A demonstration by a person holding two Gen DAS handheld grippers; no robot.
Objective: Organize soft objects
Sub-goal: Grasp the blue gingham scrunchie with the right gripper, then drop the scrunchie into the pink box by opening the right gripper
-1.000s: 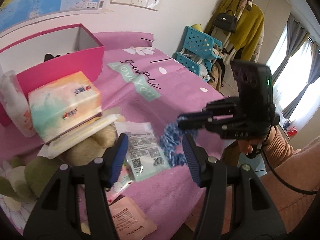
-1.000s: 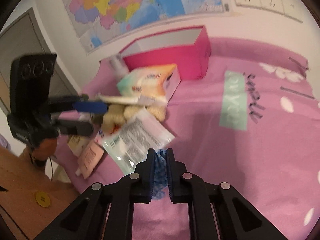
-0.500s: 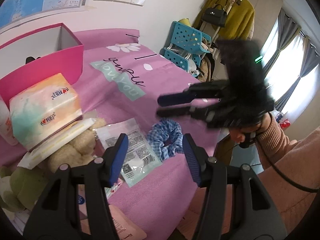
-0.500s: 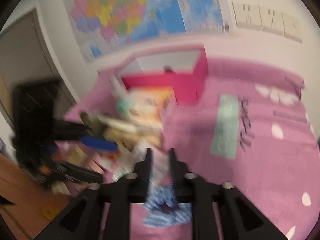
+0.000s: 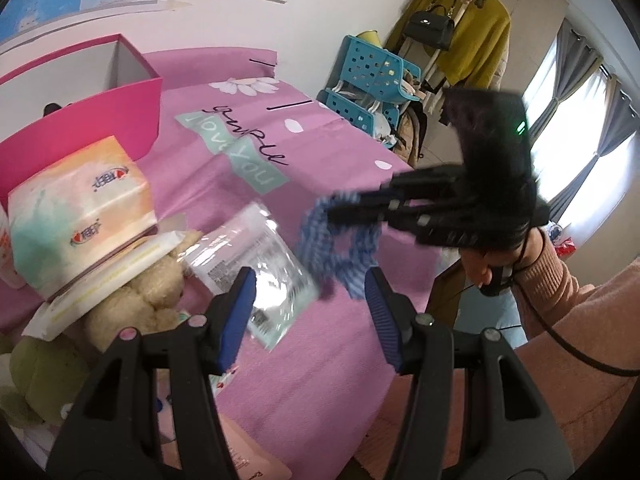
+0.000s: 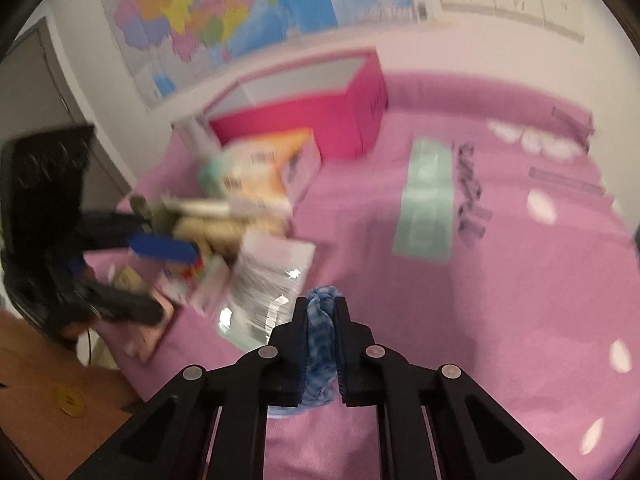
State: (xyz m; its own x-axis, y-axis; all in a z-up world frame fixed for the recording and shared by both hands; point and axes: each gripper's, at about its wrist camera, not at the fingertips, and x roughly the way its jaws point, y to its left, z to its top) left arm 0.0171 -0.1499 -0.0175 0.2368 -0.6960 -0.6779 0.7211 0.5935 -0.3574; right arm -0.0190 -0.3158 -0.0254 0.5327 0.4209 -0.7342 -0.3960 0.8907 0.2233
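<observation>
My right gripper (image 6: 322,312) is shut on a blue checked scrunchie (image 6: 320,344) and holds it above the pink bedspread; in the left wrist view the right gripper (image 5: 340,210) shows with the scrunchie (image 5: 340,248) hanging from it. My left gripper (image 5: 308,300) is open and empty, just in front of the scrunchie. A beige teddy bear (image 5: 132,304) and a green soft toy (image 5: 36,376) lie at the left under a tissue pack (image 5: 80,208). A pink box (image 5: 80,120) stands open at the back.
A clear plastic packet (image 5: 256,272) lies on the bedspread (image 5: 328,360) beside the bear. A flat pink sachet (image 5: 256,460) lies near the bed's front edge. Blue plastic crates (image 5: 368,80) and a coat rack (image 5: 460,20) stand beyond the bed at the right.
The right gripper let the scrunchie down on the bed half a second ago, then closed on it again and lifted it. The left gripper stayed open.
</observation>
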